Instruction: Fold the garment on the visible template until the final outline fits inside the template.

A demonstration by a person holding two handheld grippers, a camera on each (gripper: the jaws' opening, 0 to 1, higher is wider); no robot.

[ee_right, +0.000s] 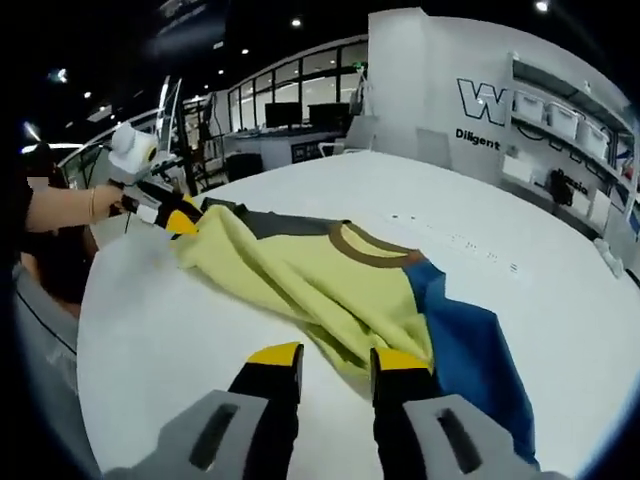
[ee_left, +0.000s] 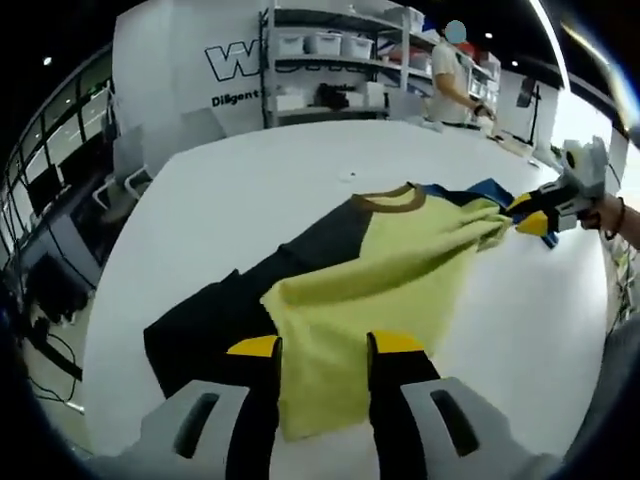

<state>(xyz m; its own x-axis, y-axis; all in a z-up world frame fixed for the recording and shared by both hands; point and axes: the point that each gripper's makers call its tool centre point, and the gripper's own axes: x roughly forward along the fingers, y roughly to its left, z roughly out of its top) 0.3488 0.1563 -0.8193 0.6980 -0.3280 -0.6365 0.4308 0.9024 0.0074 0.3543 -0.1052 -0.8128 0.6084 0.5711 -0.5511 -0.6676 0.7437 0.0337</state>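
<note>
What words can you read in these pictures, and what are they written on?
"W": big letter on the white wall, rest cut off.
"Diligent": smaller word under it on that wall, rest cut off.
Bins on the shelves: no readable labels.
Shirt: no writing visible.

"W" and "Diligent" on white wall (ee_right: 500, 100)

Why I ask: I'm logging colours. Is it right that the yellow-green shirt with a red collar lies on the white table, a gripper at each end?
Not quite: the collar is brown, not red, as the right gripper view shows. The shirt is yellow-green, on the white table, with a gripper at each end.
</note>
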